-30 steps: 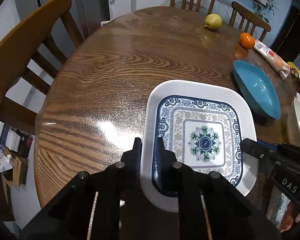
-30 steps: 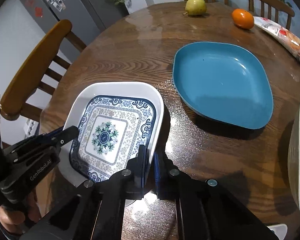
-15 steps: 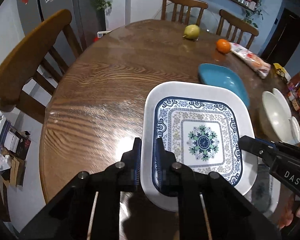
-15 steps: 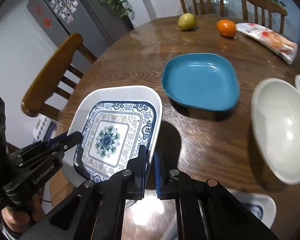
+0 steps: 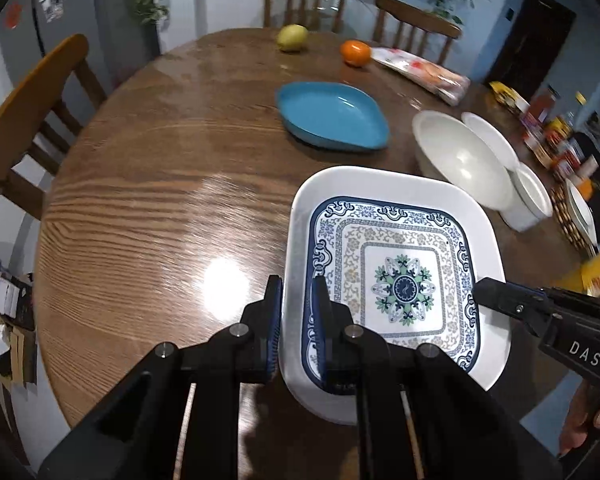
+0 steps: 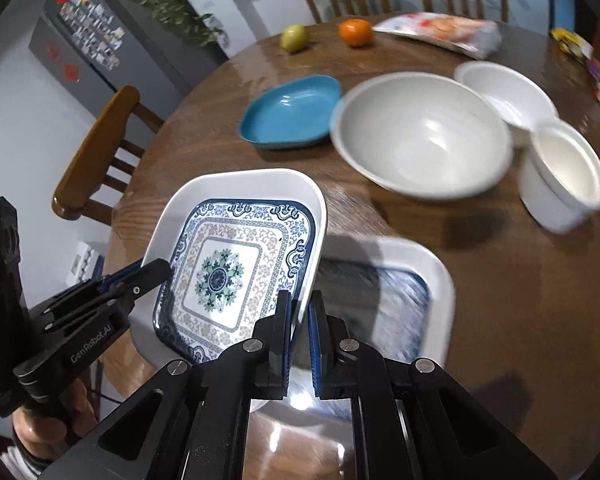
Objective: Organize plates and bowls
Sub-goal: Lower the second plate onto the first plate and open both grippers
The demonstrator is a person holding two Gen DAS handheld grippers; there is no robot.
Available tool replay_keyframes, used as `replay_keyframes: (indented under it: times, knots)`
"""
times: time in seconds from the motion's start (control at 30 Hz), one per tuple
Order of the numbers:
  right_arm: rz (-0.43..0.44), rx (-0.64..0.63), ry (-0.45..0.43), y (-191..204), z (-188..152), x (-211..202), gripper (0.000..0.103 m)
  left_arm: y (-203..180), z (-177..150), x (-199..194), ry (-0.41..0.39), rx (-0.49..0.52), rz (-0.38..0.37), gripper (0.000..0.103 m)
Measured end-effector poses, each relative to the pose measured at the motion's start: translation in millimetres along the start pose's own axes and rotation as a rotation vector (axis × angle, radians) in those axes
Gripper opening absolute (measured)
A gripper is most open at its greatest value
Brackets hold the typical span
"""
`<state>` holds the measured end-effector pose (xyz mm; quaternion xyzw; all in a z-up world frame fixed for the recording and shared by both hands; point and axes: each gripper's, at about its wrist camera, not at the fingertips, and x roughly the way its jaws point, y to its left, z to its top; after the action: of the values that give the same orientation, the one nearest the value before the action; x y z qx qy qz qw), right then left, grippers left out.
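Note:
A square white plate with a blue floral pattern [image 5: 396,276] [image 6: 236,256] is held in the air above the table by both grippers. My left gripper [image 5: 297,300] is shut on its left rim. My right gripper [image 6: 300,312] is shut on its right rim. Each gripper also shows in the other's view, the left one [image 6: 156,272] and the right one [image 5: 484,292]. A second patterned square plate [image 6: 432,280] lies on the table below, partly under the held one. A blue plate [image 5: 332,114] [image 6: 292,116] lies farther back.
A large white bowl [image 6: 420,132] [image 5: 460,160], a smaller bowl [image 6: 508,92] and a white cup-like bowl [image 6: 564,172] stand at the right on the round wooden table [image 5: 140,200]. A pear [image 5: 292,38], an orange [image 5: 355,53] and a snack packet [image 5: 420,74] lie at the back. Chairs surround the table.
Both grippers have lifted the patterned plate off the table and carried it back and to the right. The white bowls and a second patterned plate have come into view.

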<state>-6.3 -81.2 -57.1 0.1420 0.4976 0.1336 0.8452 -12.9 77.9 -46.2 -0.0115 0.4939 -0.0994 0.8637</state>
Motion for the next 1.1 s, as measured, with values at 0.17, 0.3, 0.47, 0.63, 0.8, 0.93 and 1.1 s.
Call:
replay_keyframes:
  times: [0.17,0.3,0.47,0.63,0.8,0.93,1.1]
  knots:
    - [-0.03,0.054,0.001,-29,-18,-14,0.009,-30,-9,9,0.033,0.047,-0.031,0.012]
    - [-0.045,0.087,0.008,-48,-25,-19,0.009,-50,-13,16,0.051,0.076,-0.042,0.012]
    - [-0.045,0.094,0.021,-60,-28,-16,0.009,-58,-17,21,0.065,0.079,-0.036,0.012]
    - [-0.042,0.085,0.04,-62,-29,-7,0.009,-56,-19,28,0.088,0.061,-0.025,0.012]
    - [-0.051,0.064,0.053,-61,-29,-2,0.009,-56,-20,31,0.092,0.058,-0.01,0.012]
    - [-0.063,0.041,0.064,-57,-29,4,0.009,-55,-20,34,0.092,0.054,0.005,0.012]
    - [-0.098,-0.018,0.058,-50,-29,5,0.009,-57,-22,36,0.103,0.049,0.006,0.012]
